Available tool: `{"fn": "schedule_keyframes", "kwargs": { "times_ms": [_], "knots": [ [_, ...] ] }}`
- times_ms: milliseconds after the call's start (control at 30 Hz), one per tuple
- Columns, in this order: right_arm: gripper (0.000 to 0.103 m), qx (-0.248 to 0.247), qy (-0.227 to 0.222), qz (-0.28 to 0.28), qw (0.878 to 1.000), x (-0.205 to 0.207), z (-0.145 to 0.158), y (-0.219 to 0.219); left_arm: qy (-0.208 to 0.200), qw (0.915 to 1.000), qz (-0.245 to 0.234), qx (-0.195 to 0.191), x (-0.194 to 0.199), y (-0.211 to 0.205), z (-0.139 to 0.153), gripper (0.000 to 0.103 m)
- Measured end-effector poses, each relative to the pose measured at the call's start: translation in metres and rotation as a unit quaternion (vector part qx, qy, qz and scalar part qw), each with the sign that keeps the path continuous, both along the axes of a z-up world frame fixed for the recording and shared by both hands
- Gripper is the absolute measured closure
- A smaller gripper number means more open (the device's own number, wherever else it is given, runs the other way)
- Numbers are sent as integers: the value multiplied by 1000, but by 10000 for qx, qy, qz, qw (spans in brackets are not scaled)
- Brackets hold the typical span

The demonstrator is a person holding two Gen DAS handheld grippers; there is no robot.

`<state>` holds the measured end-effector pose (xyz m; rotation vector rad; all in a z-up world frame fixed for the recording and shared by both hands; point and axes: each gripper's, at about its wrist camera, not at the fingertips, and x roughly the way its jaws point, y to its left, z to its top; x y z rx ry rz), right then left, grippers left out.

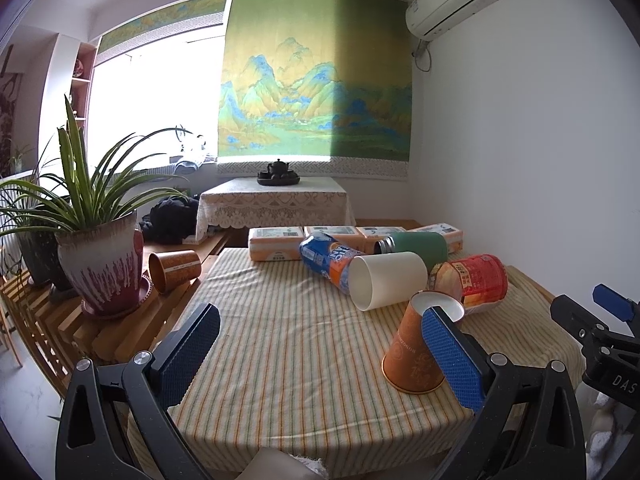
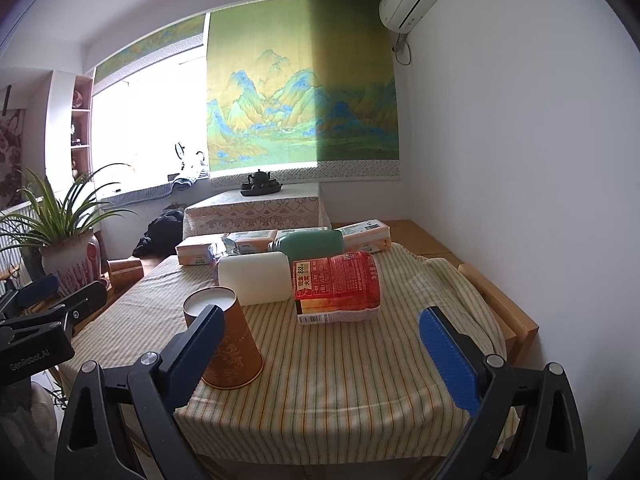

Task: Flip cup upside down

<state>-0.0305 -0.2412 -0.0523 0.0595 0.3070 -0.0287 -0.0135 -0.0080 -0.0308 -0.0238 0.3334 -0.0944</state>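
Observation:
An orange paper cup (image 1: 416,350) stands upside down on the striped tablecloth (image 1: 288,340), its white base on top. It also shows in the right wrist view (image 2: 230,344). My left gripper (image 1: 320,360) is open and empty; its right finger overlaps the cup in view. My right gripper (image 2: 320,360) is open and empty; its left finger is in front of the cup. A white cup (image 1: 386,280) lies on its side behind it. Another orange cup (image 1: 174,270) lies on the wooden bench at the left.
A blue-orange can (image 1: 328,256), a green bottle (image 1: 416,244), a red noodle packet (image 1: 472,280) and several boxes (image 1: 276,244) lie at the table's back. A potted plant (image 1: 104,268) stands at the left. The wall is at the right.

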Motion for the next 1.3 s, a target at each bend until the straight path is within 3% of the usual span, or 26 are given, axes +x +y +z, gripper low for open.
{"fn": "schedule_keyframes", "kwargs": {
  "times_ms": [1300],
  "knots": [
    [7, 104, 39, 37, 9999, 4, -2, -1, 43, 10000, -28, -10, 2, 0, -1, 1]
  ]
}}
